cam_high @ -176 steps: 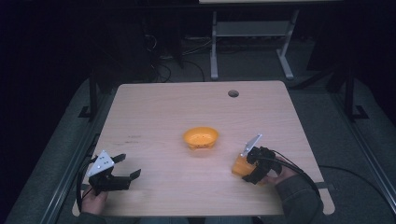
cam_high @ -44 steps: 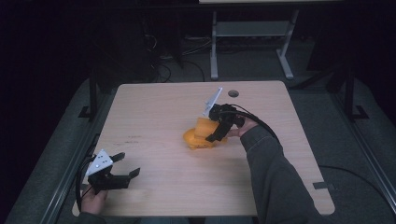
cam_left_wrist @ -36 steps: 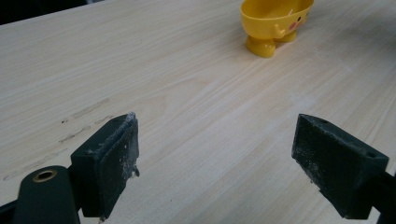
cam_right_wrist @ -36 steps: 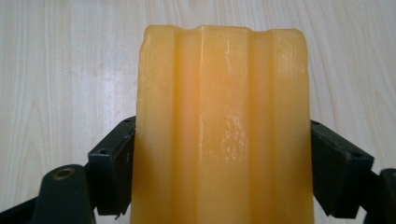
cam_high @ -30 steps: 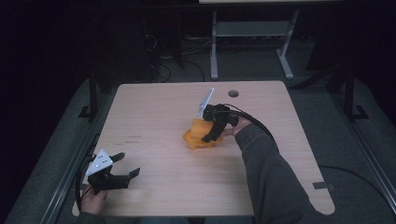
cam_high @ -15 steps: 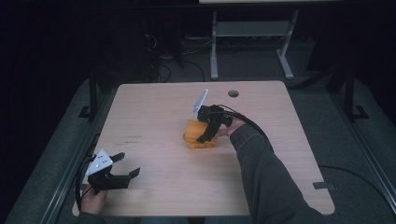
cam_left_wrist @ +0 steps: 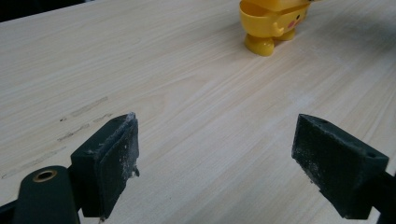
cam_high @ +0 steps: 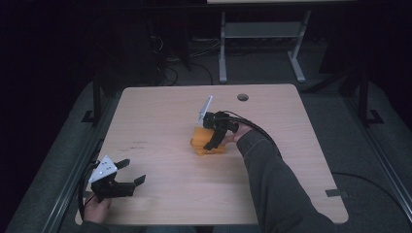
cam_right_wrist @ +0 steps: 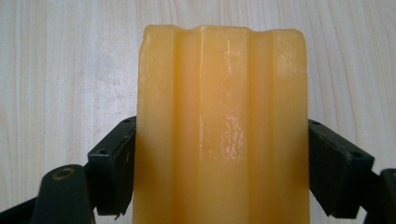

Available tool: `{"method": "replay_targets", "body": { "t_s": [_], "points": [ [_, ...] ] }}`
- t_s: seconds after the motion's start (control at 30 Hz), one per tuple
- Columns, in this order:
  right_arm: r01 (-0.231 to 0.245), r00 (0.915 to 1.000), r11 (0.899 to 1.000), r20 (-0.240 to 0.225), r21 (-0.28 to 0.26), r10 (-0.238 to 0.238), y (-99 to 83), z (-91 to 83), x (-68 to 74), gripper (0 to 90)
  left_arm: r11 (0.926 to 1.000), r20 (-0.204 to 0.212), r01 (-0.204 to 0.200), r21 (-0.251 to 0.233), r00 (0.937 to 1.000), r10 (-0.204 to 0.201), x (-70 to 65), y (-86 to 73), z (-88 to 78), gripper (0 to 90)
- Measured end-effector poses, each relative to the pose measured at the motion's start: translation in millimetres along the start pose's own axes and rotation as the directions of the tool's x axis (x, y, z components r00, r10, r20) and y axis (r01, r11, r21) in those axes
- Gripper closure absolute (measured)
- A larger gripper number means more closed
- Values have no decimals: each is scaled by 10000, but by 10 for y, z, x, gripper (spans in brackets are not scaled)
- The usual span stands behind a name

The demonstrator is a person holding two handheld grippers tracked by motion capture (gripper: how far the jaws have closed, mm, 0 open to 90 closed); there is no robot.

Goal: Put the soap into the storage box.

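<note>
- Right tool [cam_high: 213, 141]: extended over the middle of the tabletop [cam_high: 160, 111], jaws clamped on a ribbed orange block [cam_right_wrist: 222, 126]. In the right gripper view the block stands between both pads, touching each, and rises well above them with bare wood behind.
- Yellow bowl [cam_left_wrist: 271, 21]: sits on the tabletop directly beneath the right tool; a small foot and a printed face are visible on its side in the left gripper view. Whether the block touches the bowl cannot be told.
- Left tool [cam_high: 127, 174]: at the near left corner, well apart from the bowl, jaws spread wide with nothing between them.
</note>
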State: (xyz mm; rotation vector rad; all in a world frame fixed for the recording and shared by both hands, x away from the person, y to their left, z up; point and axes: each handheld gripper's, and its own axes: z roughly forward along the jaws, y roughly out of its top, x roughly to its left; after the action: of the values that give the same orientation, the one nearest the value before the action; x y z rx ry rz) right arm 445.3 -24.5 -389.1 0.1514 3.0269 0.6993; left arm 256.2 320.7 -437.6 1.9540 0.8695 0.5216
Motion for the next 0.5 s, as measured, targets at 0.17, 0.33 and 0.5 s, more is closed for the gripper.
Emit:
{"method": "replay_targets", "body": {
  "t_s": [0.17, 0.33, 0.5],
  "points": [
    [38, 10000, 10000, 1, 29, -38, 11, 19, 2, 202, 10000, -12, 5, -15, 10000, -5, 5, 0, -6, 143],
    [99, 9999, 9999, 73, -27, -99, 17, 29, 4, 201, 10000, -13, 24, -35, 10000, -24, 1, 1, -8, 143],
    [135, 9998, 9999, 171, -85, -133, 11, 31, 17, 199, 10000, 1, -1, -16, 10000, 1, 0, 1, -7, 143]
  ]
}}
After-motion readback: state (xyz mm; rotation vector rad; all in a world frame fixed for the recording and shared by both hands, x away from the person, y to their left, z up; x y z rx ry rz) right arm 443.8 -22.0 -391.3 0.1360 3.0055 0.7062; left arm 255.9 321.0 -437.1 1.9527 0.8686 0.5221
